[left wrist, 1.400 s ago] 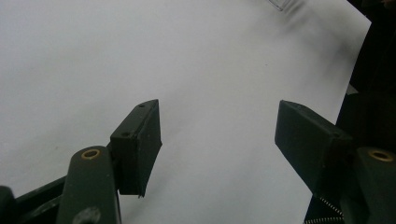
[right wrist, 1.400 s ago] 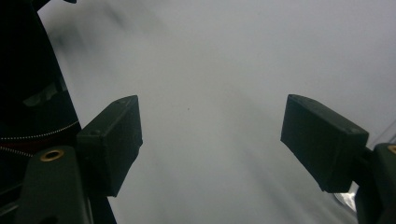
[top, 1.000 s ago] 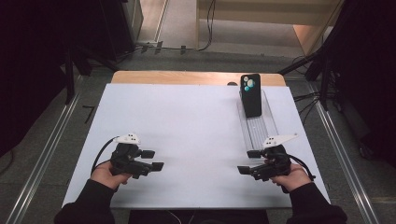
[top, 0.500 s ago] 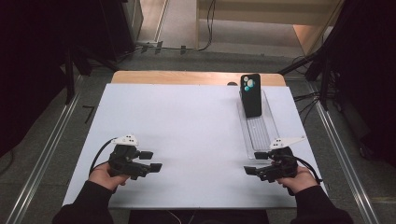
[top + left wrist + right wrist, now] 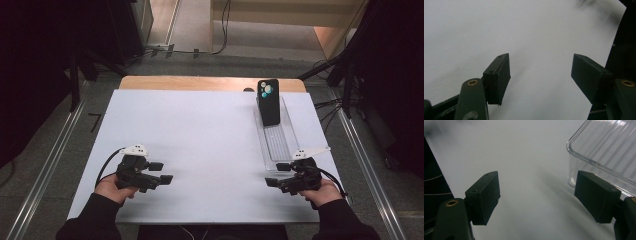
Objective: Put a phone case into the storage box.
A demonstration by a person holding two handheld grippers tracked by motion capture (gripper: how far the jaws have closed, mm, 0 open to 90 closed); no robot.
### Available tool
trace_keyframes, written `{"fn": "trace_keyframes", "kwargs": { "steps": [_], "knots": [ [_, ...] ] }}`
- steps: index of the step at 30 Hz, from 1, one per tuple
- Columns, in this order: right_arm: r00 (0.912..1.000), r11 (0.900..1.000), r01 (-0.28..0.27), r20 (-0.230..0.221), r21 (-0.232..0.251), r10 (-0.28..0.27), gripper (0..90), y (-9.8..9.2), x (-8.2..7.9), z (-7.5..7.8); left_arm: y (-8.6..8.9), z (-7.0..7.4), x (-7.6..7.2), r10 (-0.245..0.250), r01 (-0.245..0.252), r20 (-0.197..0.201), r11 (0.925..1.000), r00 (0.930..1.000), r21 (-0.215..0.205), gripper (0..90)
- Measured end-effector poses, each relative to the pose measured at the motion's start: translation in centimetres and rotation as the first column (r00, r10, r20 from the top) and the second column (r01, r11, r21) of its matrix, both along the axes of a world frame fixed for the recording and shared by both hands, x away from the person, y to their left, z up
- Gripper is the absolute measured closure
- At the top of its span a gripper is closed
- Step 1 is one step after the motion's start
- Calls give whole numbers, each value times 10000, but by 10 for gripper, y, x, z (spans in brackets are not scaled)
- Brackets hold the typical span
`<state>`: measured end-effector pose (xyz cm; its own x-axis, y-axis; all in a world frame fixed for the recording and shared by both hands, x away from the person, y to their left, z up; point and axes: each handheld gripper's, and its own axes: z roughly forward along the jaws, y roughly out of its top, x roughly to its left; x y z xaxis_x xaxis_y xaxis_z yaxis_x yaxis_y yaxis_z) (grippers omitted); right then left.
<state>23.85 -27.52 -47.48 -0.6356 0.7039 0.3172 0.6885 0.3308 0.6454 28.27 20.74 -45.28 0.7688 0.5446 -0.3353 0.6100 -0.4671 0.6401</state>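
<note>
At the near left of the white rectangular table sheet point(image 5: 210, 130), the left black two-jaw hand-held gripper point(image 5: 161, 178), gripped by a dark-sleeved hand point(image 5: 112, 187), jaws pointing toward the middle of the sheet. Jaws spread wide in the left gripper view point(image 5: 540, 75), bare white surface between them, nothing grasped. Across the blank middle of the sheet, no printing or labels legible. Farther right, a clear ribbed plastic oblong tray point(image 5: 280, 150) lying lengthwise on the sheet, its near rounded corner point(image 5: 584, 157) just beside one jaw in the right gripper view. Standing upright at the tray's far end, a black smartphone point(image 5: 268, 101) with its back facing the camera, pale blue-green lens rings near the top; no brand mark readable. At the near right, just short of the tray's near end, the right black two-jaw hand-held gripper point(image 5: 274, 181), held by the other dark-sleeved hand point(image 5: 325, 192). Jaws parted there too point(image 5: 537, 195), only white sheet in the gap, released and grasping nothing, well apart from the smartphone.
</note>
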Motion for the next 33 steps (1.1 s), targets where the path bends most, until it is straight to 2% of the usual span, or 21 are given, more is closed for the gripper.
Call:
{"fn": "trace_keyframes", "kwargs": {
  "steps": [33],
  "knots": [
    [9999, 9998, -109, -102, -191, 107, 186, 1, 0, -2, 0, -1, 0, -23, 24, -13, 10000, 10000, 54, 320]
  ]
}}
